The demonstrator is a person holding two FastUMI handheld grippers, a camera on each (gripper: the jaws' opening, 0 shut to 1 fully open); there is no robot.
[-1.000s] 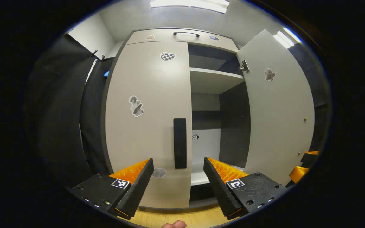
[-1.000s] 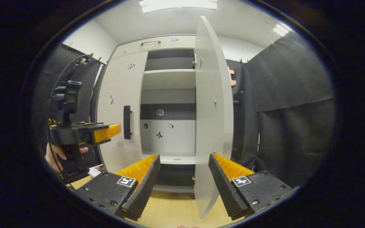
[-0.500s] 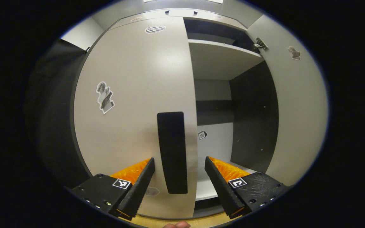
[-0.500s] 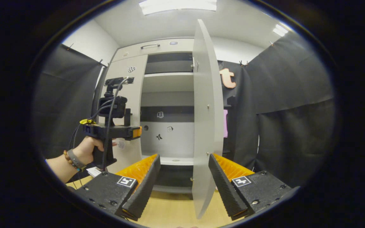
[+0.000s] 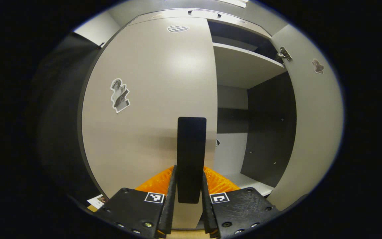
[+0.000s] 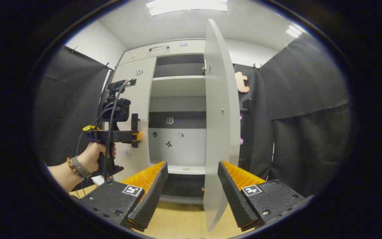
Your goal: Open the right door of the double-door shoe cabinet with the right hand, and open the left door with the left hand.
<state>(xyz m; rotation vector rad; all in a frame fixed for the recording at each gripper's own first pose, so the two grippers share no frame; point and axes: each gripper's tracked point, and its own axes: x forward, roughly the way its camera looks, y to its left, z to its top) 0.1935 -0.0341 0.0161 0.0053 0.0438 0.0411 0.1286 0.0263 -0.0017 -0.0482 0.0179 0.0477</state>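
The shoe cabinet [image 6: 164,109] is standing in front of me w/ its left door [image 5: 151,109] lying flat against the front, i.e. shut. My left tool [image 5: 188,186] is clamping that door's dark vertical handle [image 5: 191,156]; both fingers [image 5: 170,196] are pressing the handle's sides near its lower end. In the right gripper view the same left tool [image 6: 134,136] is sitting on the handle [image 6: 134,125], w/ my hand [image 6: 96,156] gripping its stock, a bead bracelet and band on the wrist, cables looping up to the camera on top.

The right door [image 6: 219,132] is standing swung out from the cabinet, seen nearly edge-on in the right gripper view; in the left gripper view it [image 5: 313,132] is showing its inner face, a hinge [image 5: 284,53] at the top. Between the doors the cabinet's inside is showing: a pale shelf [image 6: 177,86] high up, a dark band below it, small stickers on the back panel.

My right tool [image 6: 191,186] is hanging spread apart, gripping nothing, its fingers either side of the right door's lower edge but not touching it, as far as I can tell.

Stickers are dotting the left door's face, incl. a checkered one [image 5: 177,29] near the top. Above the cabinet's doors a top panel w/ a bar handle [image 6: 159,48] is showing. Wood-tone floor [image 6: 181,222] below, black cloth on both sides.
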